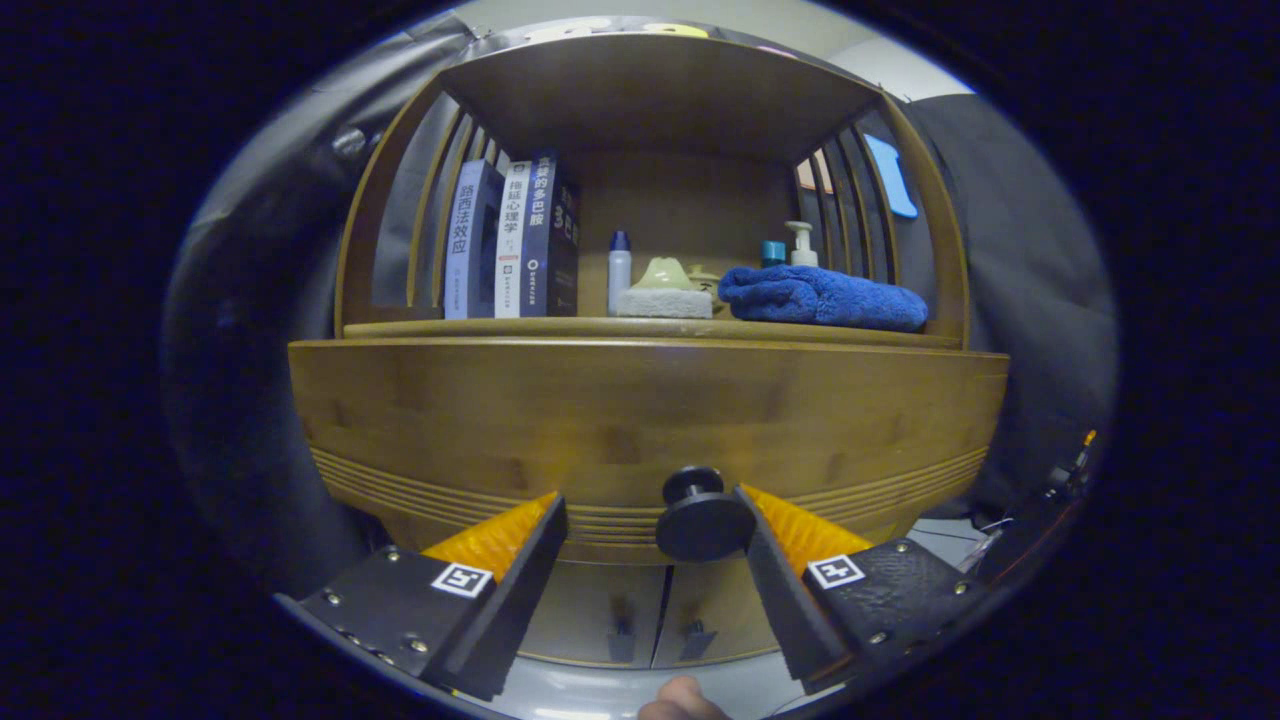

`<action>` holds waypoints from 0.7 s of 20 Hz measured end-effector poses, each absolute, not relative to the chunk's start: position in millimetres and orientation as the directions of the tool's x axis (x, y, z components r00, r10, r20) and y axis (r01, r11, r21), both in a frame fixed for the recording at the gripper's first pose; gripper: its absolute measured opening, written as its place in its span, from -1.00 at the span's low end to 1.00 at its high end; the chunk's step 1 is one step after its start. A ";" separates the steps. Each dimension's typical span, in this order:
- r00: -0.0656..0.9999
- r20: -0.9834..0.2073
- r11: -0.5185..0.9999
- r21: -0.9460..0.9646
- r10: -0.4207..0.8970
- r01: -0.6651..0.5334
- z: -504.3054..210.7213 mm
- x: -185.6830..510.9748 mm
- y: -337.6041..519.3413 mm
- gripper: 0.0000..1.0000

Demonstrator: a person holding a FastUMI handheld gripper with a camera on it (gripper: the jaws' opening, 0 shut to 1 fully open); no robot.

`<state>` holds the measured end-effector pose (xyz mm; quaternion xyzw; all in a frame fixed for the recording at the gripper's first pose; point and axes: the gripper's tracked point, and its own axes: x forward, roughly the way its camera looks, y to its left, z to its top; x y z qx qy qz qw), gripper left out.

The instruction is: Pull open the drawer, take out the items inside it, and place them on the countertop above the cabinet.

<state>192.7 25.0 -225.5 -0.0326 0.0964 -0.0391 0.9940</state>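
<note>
A wooden cabinet fills the scene, with its closed drawer front (640, 420) right before me. A round dark knob (700, 515) sticks out of the drawer front, low and centred. My gripper (650, 515) is open, its two fingers spread to either side of the knob. The knob sits close against the right finger (790, 530), and a wide gap lies between it and the left finger (510, 535). The countertop (650, 328) runs above the drawer as a shelf ledge. What is inside the drawer is hidden.
On the countertop stand several books (510, 245) at the left, a small bottle (619, 270), a sponge with a pale dish (665, 290) on it, a folded blue towel (825, 298) and a pump bottle (800, 243). Below the drawer are two small doors (650, 615). A fingertip (680, 700) shows below.
</note>
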 end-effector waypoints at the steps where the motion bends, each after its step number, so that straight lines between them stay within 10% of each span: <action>1: 0.979 -0.185 0.994 -0.079 -0.083 0.070 -225.8 199.0 23.9 0.98; 14: 0.967 -0.239 0.995 0.025 -0.087 0.096 -208.9 214.9 19.8 0.98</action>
